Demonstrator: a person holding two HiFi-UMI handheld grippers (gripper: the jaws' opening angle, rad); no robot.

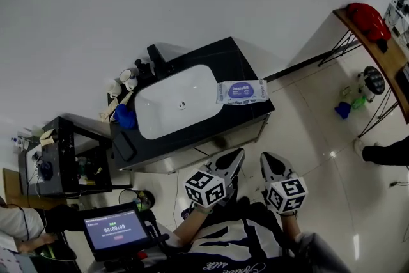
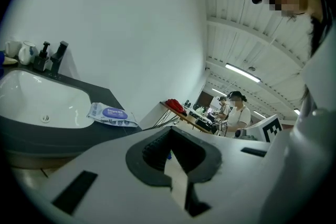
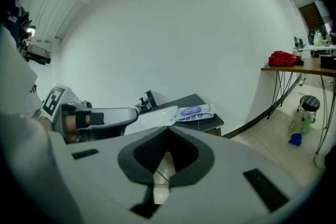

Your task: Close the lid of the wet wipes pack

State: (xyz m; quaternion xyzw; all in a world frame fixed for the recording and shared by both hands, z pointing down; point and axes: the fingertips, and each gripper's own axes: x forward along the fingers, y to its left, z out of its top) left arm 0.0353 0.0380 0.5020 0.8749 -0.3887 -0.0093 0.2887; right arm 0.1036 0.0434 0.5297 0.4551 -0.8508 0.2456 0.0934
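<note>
The wet wipes pack [image 1: 241, 91] is white with a blue oval label. It lies flat on the right end of the black sink counter [image 1: 246, 67], its left end over the rim of the white basin [image 1: 176, 102]. From here I cannot tell whether its lid is up. The pack also shows in the left gripper view [image 2: 111, 114] and the right gripper view [image 3: 193, 111]. My left gripper [image 1: 237, 154] and right gripper [image 1: 267, 158] hang side by side in front of the counter, well short of the pack. Both are shut and hold nothing.
A black faucet [image 1: 156, 57], white cups [image 1: 125, 79] and a blue cloth [image 1: 125, 117] crowd the basin's left side. A black shelf unit [image 1: 64, 156] and a tablet screen [image 1: 115, 228] stand at left. A wooden table with a red bag [image 1: 367, 19] is at right.
</note>
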